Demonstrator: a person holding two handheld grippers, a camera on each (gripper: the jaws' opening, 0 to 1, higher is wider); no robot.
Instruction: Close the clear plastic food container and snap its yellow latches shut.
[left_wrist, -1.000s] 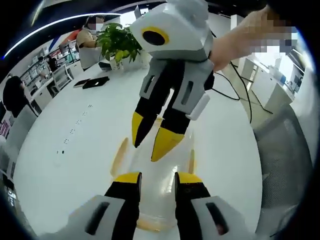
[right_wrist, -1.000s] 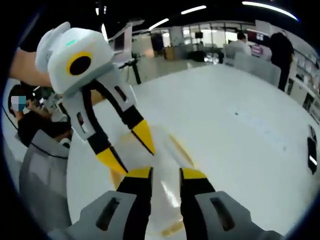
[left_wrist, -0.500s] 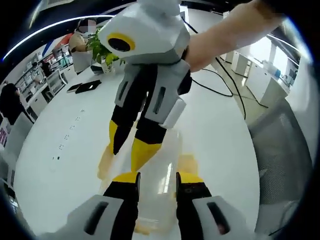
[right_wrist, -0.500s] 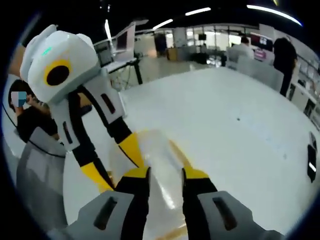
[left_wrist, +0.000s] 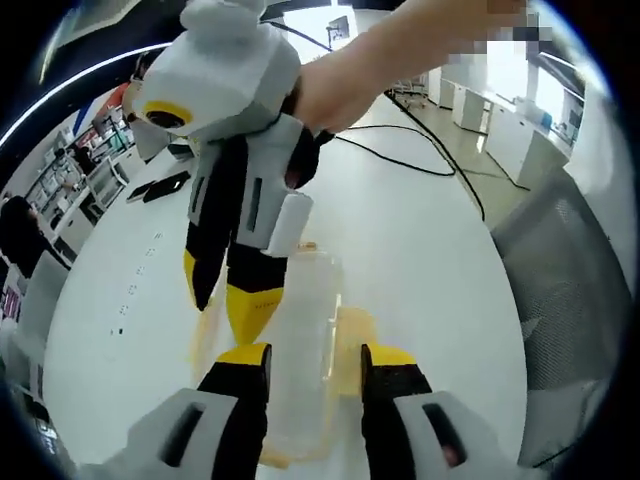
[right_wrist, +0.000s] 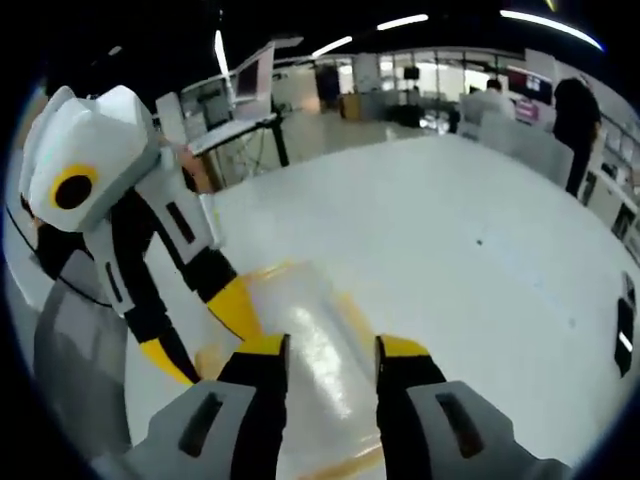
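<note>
The clear container (left_wrist: 305, 350) sits on the white surface (left_wrist: 430, 240), between the two tools, which face each other across it. In the left gripper view the left tool (left_wrist: 314, 360) has its jaws parted to about the container's width, straddling the near end; I cannot tell whether the yellow tips actually touch the plastic. The right tool (left_wrist: 232, 305) comes down from above at the far left side, jaws narrow, its tips near the yellow latch (left_wrist: 207, 325) on that side. In the right gripper view the right tool (right_wrist: 325, 350) likewise frames the container (right_wrist: 300, 330) with a moderate gap — nothing is visibly clamped in it.

A second latch (left_wrist: 352, 345) on the other side appears to stand open, flared outward, so the job looks unfinished.

The risks, as I judge them: the container is light and the surface is smooth, so a press on one latch could slide or tip it unless the other tool braces it. If the lid is not seated squarely — the clear plastic makes that hard to read — a latch may snap over a raised edge and pop back. The tools are also crowded close; a careless swing could knock one against the other.
</note>
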